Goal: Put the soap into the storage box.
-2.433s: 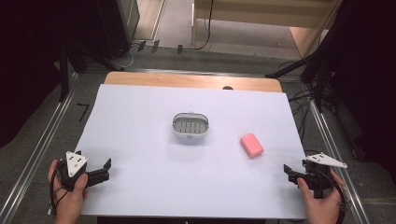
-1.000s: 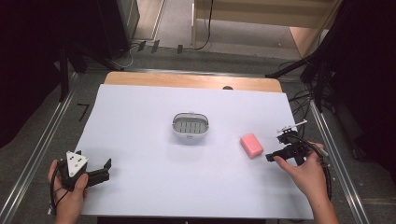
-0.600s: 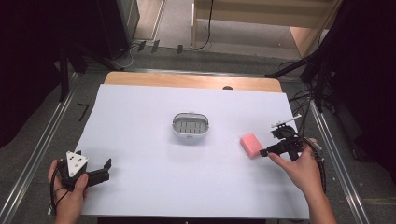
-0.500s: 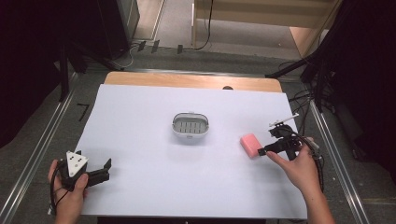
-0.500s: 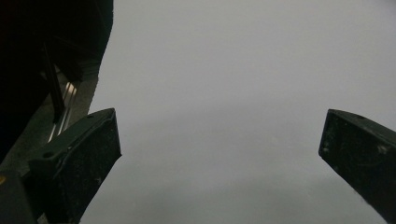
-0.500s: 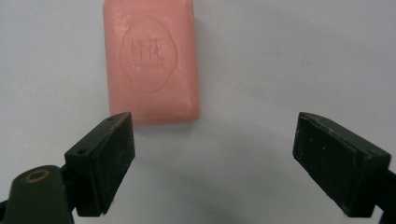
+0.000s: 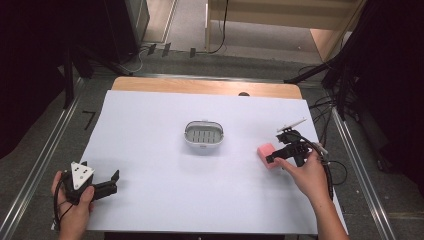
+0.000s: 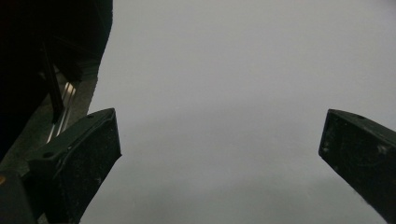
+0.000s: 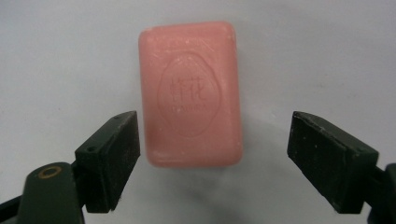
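A pink bar of soap [image 9: 191, 93] lies flat on the white table, right of centre [image 7: 266, 151]. My right gripper [image 9: 212, 158] hangs just over it, open, its two jaws on either side of the bar's near end without touching. From above, the right gripper [image 7: 274, 157] sits at the soap's right edge. A white soap dish [image 7: 204, 133] with a slotted grey insert stands in the middle of the table. My left gripper [image 7: 112, 184] rests open near the front left corner, and between its jaws [image 8: 219, 154] there is bare table.
The white table sheet [image 7: 150, 165] spreads wide between the dish and the left gripper. A wooden strip [image 7: 200, 87] runs along the far edge. Metal rails [image 7: 40, 165] flank both sides, and cables lie on the floor at the right.
My right hand has moved from the front right corner forward and left up to the soap. The left gripper has stayed put.
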Motion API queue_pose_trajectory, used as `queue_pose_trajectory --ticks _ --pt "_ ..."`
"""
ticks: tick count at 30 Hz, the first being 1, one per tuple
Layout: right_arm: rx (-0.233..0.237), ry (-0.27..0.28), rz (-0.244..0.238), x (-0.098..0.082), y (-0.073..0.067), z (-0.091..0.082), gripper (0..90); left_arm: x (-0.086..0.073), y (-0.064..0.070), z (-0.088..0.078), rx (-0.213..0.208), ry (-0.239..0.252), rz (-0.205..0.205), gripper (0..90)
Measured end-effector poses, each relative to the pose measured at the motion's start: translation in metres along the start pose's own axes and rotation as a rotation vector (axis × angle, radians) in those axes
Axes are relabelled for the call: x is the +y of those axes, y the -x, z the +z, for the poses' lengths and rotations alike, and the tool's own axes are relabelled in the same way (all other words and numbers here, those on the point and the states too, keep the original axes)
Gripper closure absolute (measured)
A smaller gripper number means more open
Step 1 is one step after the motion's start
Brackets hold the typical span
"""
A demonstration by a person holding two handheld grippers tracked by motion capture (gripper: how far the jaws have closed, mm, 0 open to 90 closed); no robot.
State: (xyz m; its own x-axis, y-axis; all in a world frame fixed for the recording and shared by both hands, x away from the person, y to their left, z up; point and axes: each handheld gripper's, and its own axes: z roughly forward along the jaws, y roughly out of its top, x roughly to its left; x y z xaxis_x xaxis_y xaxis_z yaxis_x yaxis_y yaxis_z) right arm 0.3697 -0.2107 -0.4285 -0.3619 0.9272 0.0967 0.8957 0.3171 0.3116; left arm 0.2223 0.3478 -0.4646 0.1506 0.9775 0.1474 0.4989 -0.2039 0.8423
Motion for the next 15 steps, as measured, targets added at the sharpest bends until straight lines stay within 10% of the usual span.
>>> queue_pose_trajectory --ticks 15 --pt "-0.002 -0.053 0.008 0.013 -0.013 0.016 31.0 0.0 0.0 0.0 -0.002 0.0 0.0 0.0"
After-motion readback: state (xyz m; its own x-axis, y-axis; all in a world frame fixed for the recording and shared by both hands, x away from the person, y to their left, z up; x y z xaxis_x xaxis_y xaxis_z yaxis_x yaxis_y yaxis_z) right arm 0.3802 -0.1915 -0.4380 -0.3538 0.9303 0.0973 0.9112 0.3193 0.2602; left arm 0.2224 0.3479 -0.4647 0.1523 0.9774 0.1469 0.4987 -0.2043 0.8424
